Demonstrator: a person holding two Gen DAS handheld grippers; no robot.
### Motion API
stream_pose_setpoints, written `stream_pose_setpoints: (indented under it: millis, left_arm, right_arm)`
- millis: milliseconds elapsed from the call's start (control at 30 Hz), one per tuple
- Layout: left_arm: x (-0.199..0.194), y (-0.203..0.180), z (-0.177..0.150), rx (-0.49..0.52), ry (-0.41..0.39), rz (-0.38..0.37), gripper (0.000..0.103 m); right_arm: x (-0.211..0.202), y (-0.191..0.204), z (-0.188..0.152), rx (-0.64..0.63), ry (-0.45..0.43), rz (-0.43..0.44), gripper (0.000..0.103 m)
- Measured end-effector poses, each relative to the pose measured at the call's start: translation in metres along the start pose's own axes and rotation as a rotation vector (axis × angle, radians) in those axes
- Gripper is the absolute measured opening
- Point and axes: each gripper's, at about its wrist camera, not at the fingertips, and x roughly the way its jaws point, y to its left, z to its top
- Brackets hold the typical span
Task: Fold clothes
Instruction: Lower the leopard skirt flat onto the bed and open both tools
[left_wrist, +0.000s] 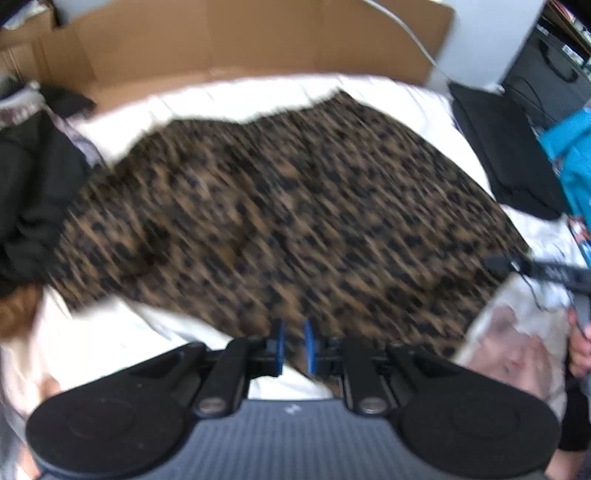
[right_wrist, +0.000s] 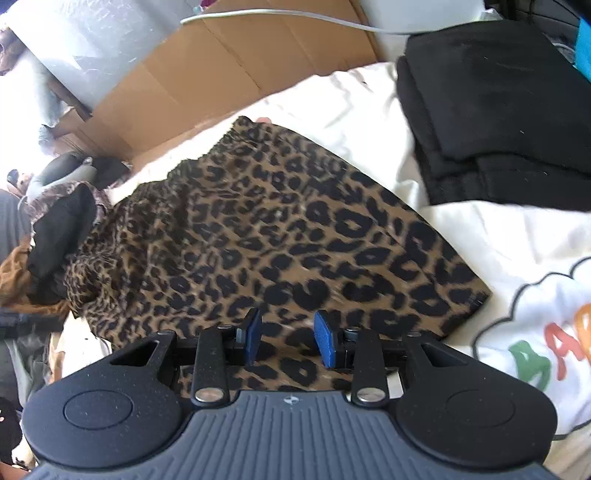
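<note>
Leopard-print garment (right_wrist: 280, 240) lies spread on the white bedding (right_wrist: 369, 107), near edge straight as if folded once, far left part still bunched; folded black clothes (right_wrist: 498, 110) lie beside it, so folding looks partway done. Right gripper (right_wrist: 287, 341) hangs over the near hem, jaws apart, holding nothing. Left gripper (left_wrist: 294, 347): jaws nearly closed, frame blurred, cannot tell if cloth is pinched.

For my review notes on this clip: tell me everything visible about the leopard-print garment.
The leopard-print garment is thin tan fabric with black spots, spread mostly flat on white bedding. Its far edge looks gathered, its left side bunches against a pile of dark clothes, and its near right corner is squared. The right gripper stands open just above its near edge; whether the pads touch it is unclear.
</note>
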Motion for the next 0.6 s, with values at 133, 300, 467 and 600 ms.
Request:
stream_pose_setpoints:
  millis: [133, 300, 467, 600]
  left_arm:
    - [-0.005, 0.030, 0.031, -0.060, -0.026, 0.030, 0.013]
    - [-0.012, 0.046, 0.056, 0.013, -0.003, 0.066, 0.026]
    - [-0.036, 0.043, 0.066, 0.124, -0.012, 0.112, 0.030]
    - [-0.060, 0.034, 0.077, 0.174, -0.009, 0.098, 0.045]
  right_arm:
    - [-0.001, 0.016, 0.013, 0.016, 0.012, 0.036, 0.039]
    - [-0.022, 0.051, 0.043, -0.028, 0.046, 0.016, 0.051]
    - [-0.048, 0.082, 0.076, -0.022, 0.043, 0.031, 0.054]
    - [-0.057, 0.096, 0.100, 0.058, 0.050, 0.078, 0.059]
